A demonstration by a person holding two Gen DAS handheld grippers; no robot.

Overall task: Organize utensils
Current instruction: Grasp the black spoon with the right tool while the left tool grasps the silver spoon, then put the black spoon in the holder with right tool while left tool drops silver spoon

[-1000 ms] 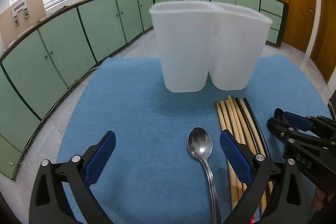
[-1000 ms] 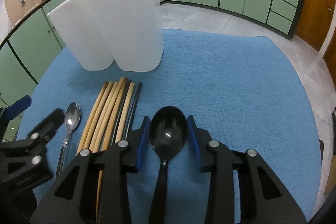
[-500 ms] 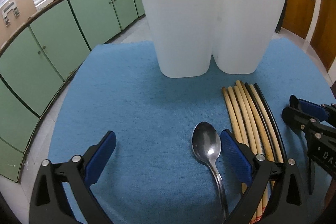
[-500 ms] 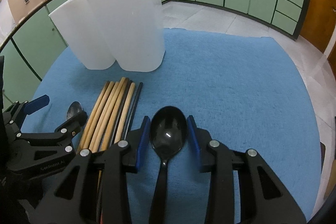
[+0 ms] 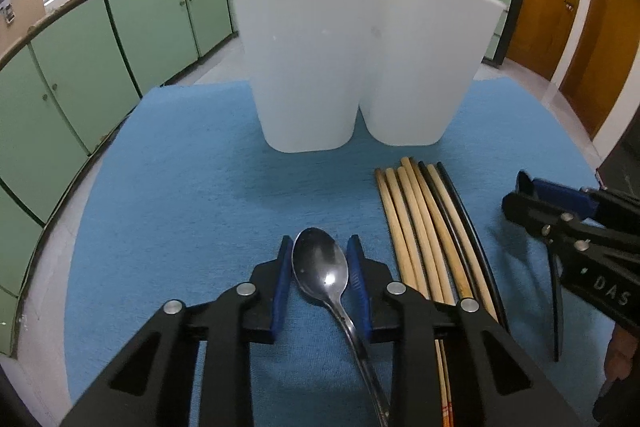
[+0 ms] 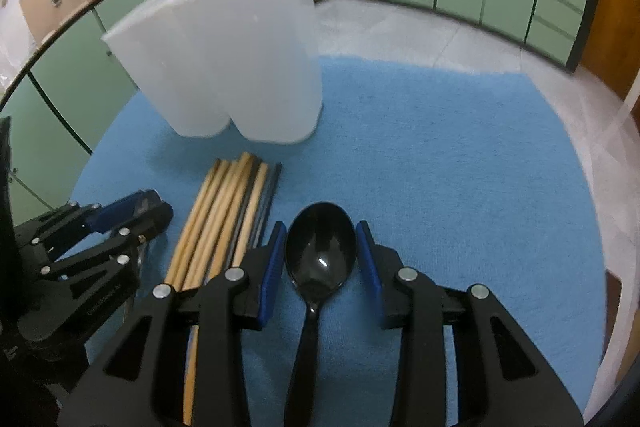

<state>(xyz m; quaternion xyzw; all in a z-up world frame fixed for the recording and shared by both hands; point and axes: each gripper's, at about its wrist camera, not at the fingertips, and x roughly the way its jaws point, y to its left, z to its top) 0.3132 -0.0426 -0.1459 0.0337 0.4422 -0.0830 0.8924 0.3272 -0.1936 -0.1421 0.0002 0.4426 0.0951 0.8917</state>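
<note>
In the left wrist view, your left gripper (image 5: 320, 269) had its blue pads closed in on the metal spoon (image 5: 322, 269) — the bowl sat between them, the handle running back under the gripper body. The spoon lay on the blue mat (image 5: 180, 207) that covered the desk. Just beside it to the right lay the bundle of chopsticks (image 5: 428, 227), pale wooden ones with a few black ones, side by side and pointing toward the white two-compartment holder (image 5: 352, 67), which stood upright at the far side of the mat. Further right, your right gripper (image 5: 568, 227) showed side-on, with a black handle trailing beneath it.

In the right wrist view, your right gripper (image 6: 322, 255) was clamped around the black spoon (image 6: 320, 251), its bowl filling the gap between the blue pads — whether the bowl rested on the mat (image 6: 460, 167) or hung just above it, you could not tell. The chopsticks (image 6: 228, 219) lay just left of it, and your left gripper (image 6: 132, 215) sat beyond them. The holder (image 6: 224, 59) stood upright behind the chopstick tips, near but apart from them.
</note>
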